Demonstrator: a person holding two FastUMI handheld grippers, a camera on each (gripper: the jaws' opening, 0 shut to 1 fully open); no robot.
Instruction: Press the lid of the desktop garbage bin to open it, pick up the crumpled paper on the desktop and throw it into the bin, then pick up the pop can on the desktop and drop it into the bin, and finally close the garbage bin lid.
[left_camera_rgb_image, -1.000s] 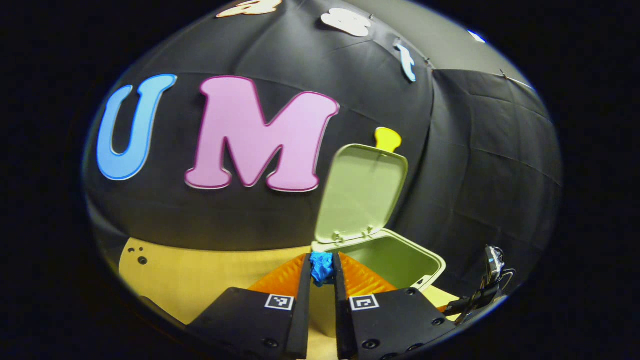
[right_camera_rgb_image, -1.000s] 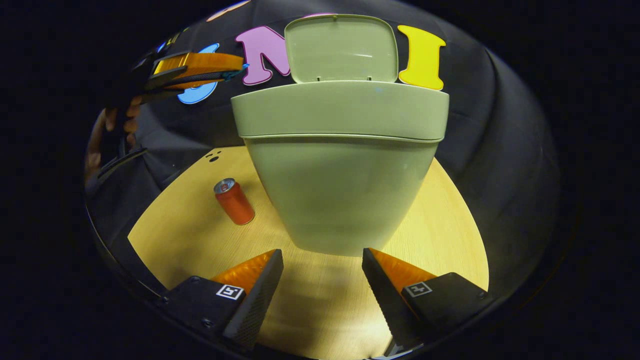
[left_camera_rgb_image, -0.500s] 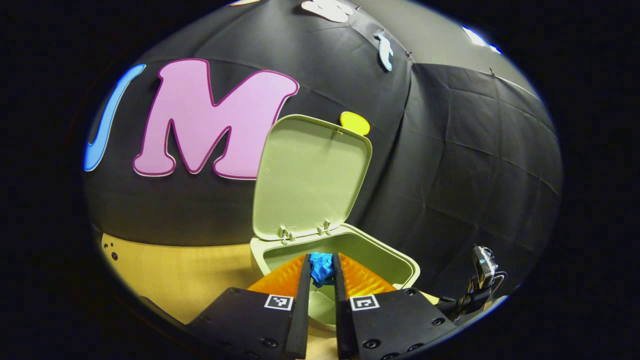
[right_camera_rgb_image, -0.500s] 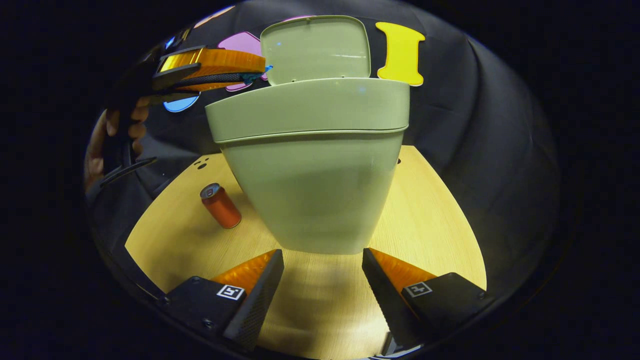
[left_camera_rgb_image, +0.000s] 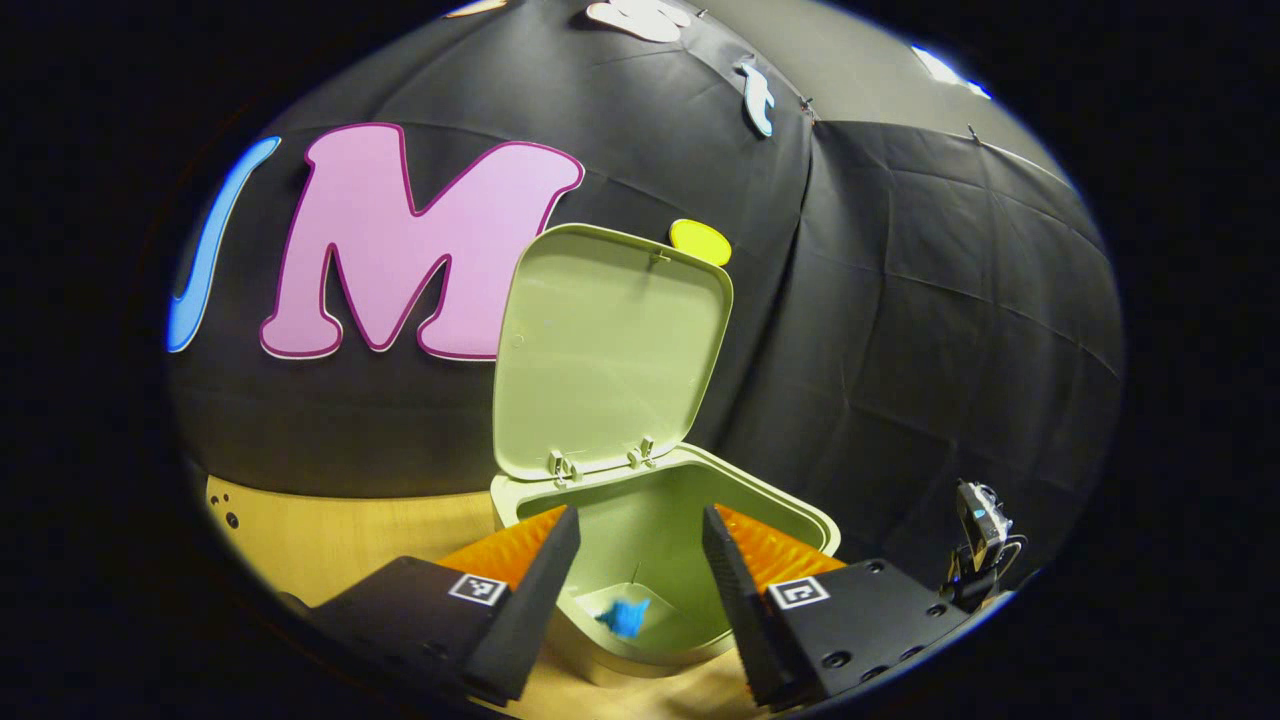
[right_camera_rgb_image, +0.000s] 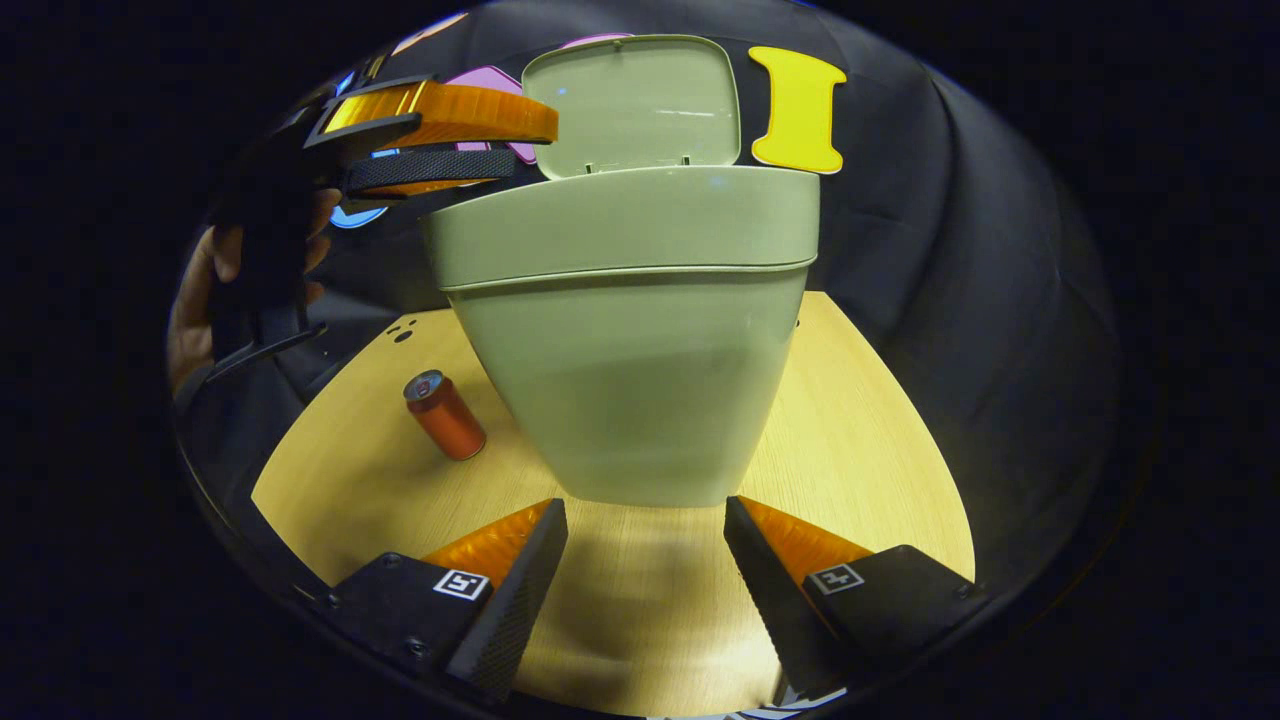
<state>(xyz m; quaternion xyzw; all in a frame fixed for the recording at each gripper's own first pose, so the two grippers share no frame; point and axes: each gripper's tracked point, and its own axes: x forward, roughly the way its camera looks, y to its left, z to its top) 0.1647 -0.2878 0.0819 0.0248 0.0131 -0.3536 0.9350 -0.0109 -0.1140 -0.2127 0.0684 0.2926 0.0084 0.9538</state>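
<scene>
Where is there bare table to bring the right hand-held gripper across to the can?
Bare wood lies between the right hand-held gripper and the can, left of the bin. Right of the bin is bare too. Above the rim, the left hand-held gripper crowds things.

left gripper view overlooks the open bin; right gripper view, perhaps nearer, faces its front

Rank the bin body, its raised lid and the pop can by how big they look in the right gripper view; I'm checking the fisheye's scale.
1. Bin body, largest by far, though it is nearest the camera.
2. Raised lid, farther back, so probably shrunk.
3. Pop can, clearly smallest.
</scene>
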